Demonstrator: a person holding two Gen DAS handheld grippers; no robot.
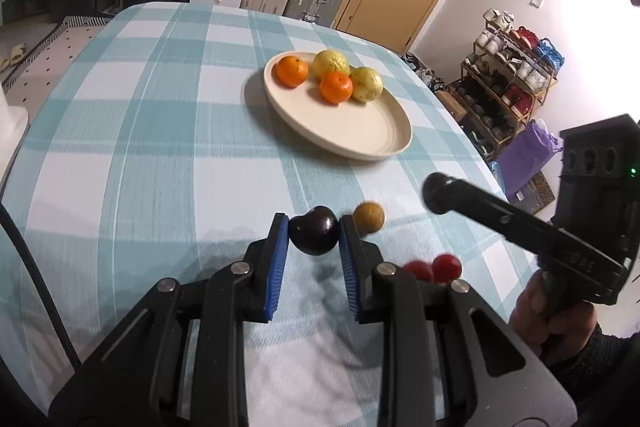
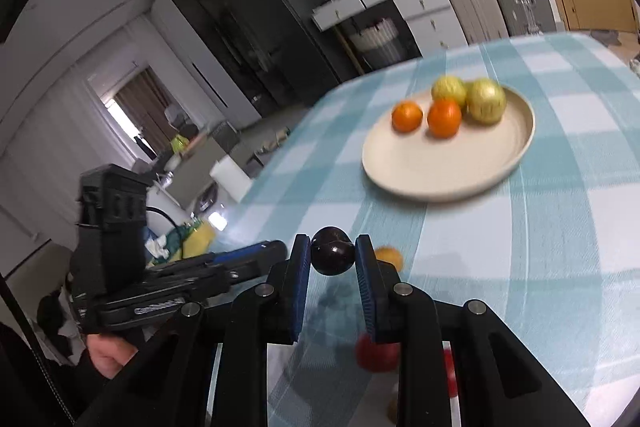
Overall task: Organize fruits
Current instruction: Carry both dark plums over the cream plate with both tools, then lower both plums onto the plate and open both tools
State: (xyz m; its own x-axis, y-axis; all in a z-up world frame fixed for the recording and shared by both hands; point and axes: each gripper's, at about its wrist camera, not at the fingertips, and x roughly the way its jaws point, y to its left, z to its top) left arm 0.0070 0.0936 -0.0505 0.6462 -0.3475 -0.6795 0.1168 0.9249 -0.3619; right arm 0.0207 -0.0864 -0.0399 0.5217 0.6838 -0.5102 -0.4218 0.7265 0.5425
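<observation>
Table (image 1: 140, 147): covered with a blue checked cloth; loose fruits lie near its front edge, so a dropped one may roll off.
Plate (image 1: 360, 143): cream and shallow, well apart from both grippers. It holds two yellow-green fruits (image 1: 330, 63) and two oranges (image 1: 336, 87), all crowded on the far side. The near half is bare.
Left gripper (image 1: 314, 227): partly closed, its blue pads pressing a dark plum (image 1: 314, 235) that seems to be lifted above the cloth.
Right gripper (image 2: 332, 247): also narrowed, onto a second dark fruit (image 2: 332, 259).
Risk, grip: both fruits are round, glossy and held only at the fingertips. They may slip, and hard pressing may bruise them.
Risk, plate: the rim is low, so a fruit let go from a height could roll out or knock the oranges.
Brown fruit (image 1: 369, 218): on the cloth, just beside the left gripper's right finger, which may push it.
Red fruits (image 1: 446, 267): two small ones, not yet on the plate.
</observation>
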